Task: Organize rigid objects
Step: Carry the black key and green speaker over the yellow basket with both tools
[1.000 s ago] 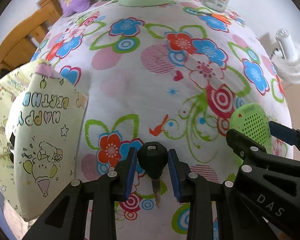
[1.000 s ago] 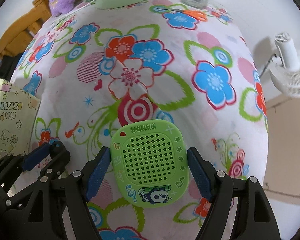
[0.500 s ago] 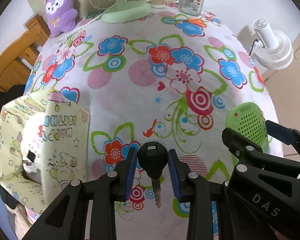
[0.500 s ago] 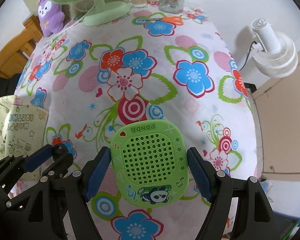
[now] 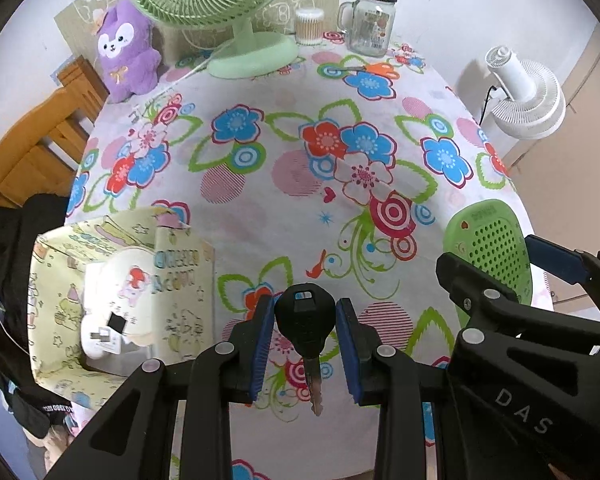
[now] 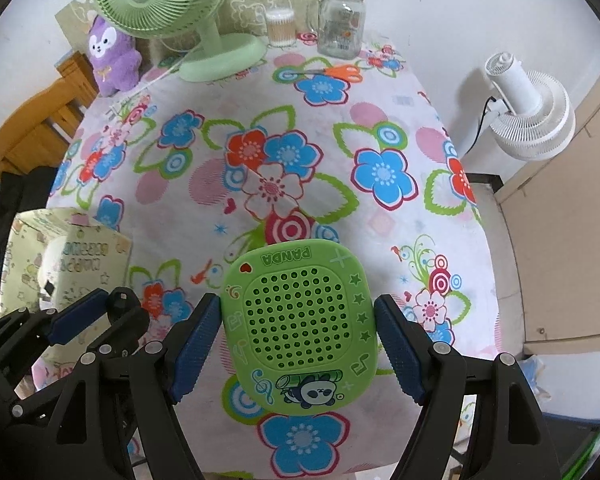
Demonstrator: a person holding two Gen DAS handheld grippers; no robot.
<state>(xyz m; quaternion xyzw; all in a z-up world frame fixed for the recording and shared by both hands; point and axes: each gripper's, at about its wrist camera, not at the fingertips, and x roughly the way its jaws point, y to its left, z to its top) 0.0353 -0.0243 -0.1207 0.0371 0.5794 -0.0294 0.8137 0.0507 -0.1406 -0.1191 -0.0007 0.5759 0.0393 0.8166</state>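
My left gripper [image 5: 305, 322] is shut on a black-headed key [image 5: 305, 320], blade pointing back toward me, held above the flowered tablecloth [image 5: 284, 152]. My right gripper [image 6: 298, 320] is shut on a green perforated panda case [image 6: 304, 328], also held above the table; the case shows at the right of the left wrist view [image 5: 490, 248]. A yellow "Happy Birthday" gift box [image 5: 112, 292] stands open at the table's left front, with white items inside; it also shows in the right wrist view [image 6: 60, 264].
At the far edge stand a green desk fan [image 5: 236, 20], a purple plush toy [image 5: 124, 52], a cotton-swab tub [image 5: 309, 26], a glass jar with green lid [image 5: 370, 16] and orange scissors [image 5: 374, 69]. A white floor fan [image 5: 524, 96] is beyond the right edge, wooden chair [image 5: 32, 148] at left.
Both grippers have risen and pulled back from the table with their objects still held; the view now takes in the whole tabletop and the box's inside.
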